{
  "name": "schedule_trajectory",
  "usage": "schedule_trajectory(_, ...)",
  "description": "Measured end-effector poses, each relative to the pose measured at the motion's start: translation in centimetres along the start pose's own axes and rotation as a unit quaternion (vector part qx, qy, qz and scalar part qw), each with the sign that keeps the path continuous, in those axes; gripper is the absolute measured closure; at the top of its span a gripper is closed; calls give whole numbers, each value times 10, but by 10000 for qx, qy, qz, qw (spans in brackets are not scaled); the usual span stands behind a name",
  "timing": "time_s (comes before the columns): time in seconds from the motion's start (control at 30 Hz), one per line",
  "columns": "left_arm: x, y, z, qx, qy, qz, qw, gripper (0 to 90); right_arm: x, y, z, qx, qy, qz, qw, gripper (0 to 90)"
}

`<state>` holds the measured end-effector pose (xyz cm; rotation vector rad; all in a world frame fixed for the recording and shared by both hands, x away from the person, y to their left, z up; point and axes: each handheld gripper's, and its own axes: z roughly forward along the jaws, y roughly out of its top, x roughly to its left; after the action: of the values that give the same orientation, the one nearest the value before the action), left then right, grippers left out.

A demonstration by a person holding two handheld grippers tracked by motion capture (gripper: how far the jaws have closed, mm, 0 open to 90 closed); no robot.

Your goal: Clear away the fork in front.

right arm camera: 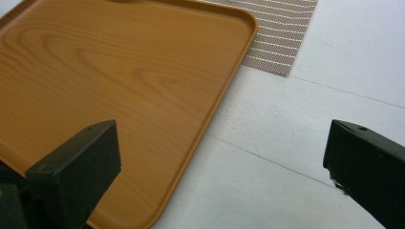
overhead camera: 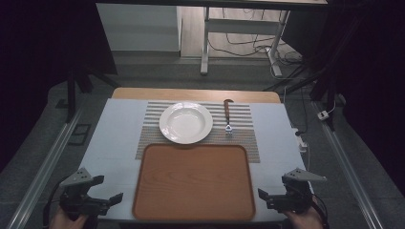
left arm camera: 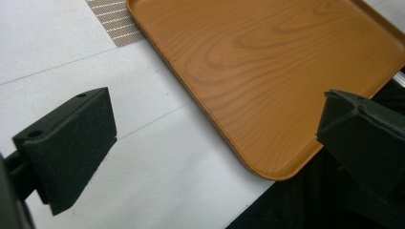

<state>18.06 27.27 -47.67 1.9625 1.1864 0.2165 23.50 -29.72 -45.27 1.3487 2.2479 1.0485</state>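
From above, my left gripper [overhead camera: 106,190] and right gripper [overhead camera: 271,194] flank the wooden tray [overhead camera: 193,183] on the surface [overhead camera: 114,138], both w/ jaws wide open, holding nothing; left gripper view: tray corner [left arm camera: 267,71] between jaws; right gripper view: tray edge [right arm camera: 119,81] by left jaw.

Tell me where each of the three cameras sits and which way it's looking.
High view: above the near side, facing forward and down on the table; both hands and both tongs, left tongs, right tongs.
Left gripper view: on the left tongs, facing the tray's near left corner.
Right gripper view: on the right tongs, facing the tray's right edge.
Shared: tray and striped mat.
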Motion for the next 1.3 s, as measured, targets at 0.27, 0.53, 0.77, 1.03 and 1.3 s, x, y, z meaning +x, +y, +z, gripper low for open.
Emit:
schedule_trajectory(0.27, 0, 0, 0, 13, -12, 4, 10000, 0, 1, 0, 2, 77, -13, -48, 10000, 0)
schedule_trajectory(0.53, 0, 0, 0, 30, -9, 13, 10000, 0, 3, 1, 3, 162, 11, -145, 9998, 0)
schedule_trajectory(0.77, 1, 0, 0, 25, -26, -25, 10000, 0, 11, 2, 6, 314, -133, -528, 9980, 0)
schedule_trajectory(1.03, 1, 0, 0, 15, -19, -43, 10000, 0, 22, 5, 11, 427, -255, -800, 9956, 0)
schedule_trajectory(1.3, 3, -1, 0, -1, -38, -89, 10000, 0, 37, 13, 24, 606, -393, -1429, 9871, 0)
